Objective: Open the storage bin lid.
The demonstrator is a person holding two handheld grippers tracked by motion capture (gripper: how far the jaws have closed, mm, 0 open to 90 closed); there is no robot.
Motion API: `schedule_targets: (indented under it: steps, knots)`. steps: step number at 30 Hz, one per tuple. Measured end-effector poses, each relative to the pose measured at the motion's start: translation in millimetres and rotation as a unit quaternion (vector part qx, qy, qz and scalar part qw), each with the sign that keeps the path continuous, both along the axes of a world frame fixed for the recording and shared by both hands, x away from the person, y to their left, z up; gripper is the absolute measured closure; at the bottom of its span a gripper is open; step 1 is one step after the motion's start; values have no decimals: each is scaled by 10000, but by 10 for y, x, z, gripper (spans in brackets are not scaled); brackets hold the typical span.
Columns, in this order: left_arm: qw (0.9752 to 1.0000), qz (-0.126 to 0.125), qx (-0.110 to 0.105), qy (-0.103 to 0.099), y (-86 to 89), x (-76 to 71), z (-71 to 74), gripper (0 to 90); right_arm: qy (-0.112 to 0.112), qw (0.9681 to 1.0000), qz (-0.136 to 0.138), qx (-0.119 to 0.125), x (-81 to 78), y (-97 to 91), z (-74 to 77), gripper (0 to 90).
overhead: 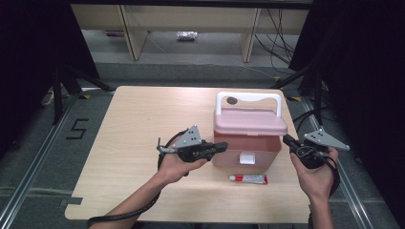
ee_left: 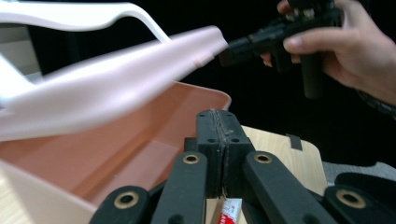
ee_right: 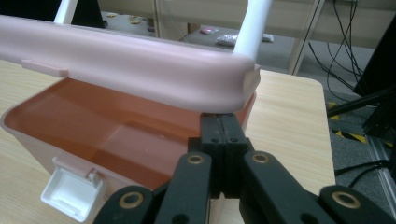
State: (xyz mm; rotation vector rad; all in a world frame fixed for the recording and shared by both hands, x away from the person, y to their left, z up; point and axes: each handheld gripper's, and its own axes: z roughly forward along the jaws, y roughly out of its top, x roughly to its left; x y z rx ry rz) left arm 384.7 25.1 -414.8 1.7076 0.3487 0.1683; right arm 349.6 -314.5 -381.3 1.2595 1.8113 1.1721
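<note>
A pink box point(overhead: 246, 151) with a white handle point(overhead: 248, 98) stands on the wooden table point(overhead: 143, 124), its lid point(overhead: 249, 121) raised a little off the base. My right gripper point(overhead: 286, 140) is shut with nothing in it, and its tip sits under the lid's right corner point(ee_right: 247, 88). The right gripper view looks over that gripper point(ee_right: 222, 128) into the bare box point(ee_right: 93, 126). My left gripper point(overhead: 223, 145) is shut and empty at the box's left front corner. In its own view the left gripper point(ee_left: 219, 128) points across the box point(ee_left: 116, 154) under the lid point(ee_left: 116, 79), with the right gripper point(ee_left: 238, 46) beyond.
A small white and red tube point(overhead: 248, 179) lies on the table in front of the box, also under my left jaws as a tube point(ee_left: 230, 211). The box's white latch point(ee_right: 70, 193) hangs loose at its front. Bare table spreads left of the box.
</note>
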Motion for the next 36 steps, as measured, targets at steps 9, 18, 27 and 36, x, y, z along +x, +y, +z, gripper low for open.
schedule_targets:
  steps: [9, 18, 27, 36]
  knots:
    - [9994, -278, 159, 100, -243, 4, -129, 894, 24, 10000, 50, -43, 34, 5, 37, 900]
    - [9983, -477, 307, -153, -467, 47, -254, 894, 136, 9999, 7, 39, 35, 52, 35, 900]
    - [9971, -406, 564, -299, -568, 80, -373, 895, 119, 9999, 10, -6, 48, 54, 50, 900]
    - [9958, -364, 747, -393, -618, 76, -441, 895, 52, 9999, 65, -68, 69, 56, 82, 900]
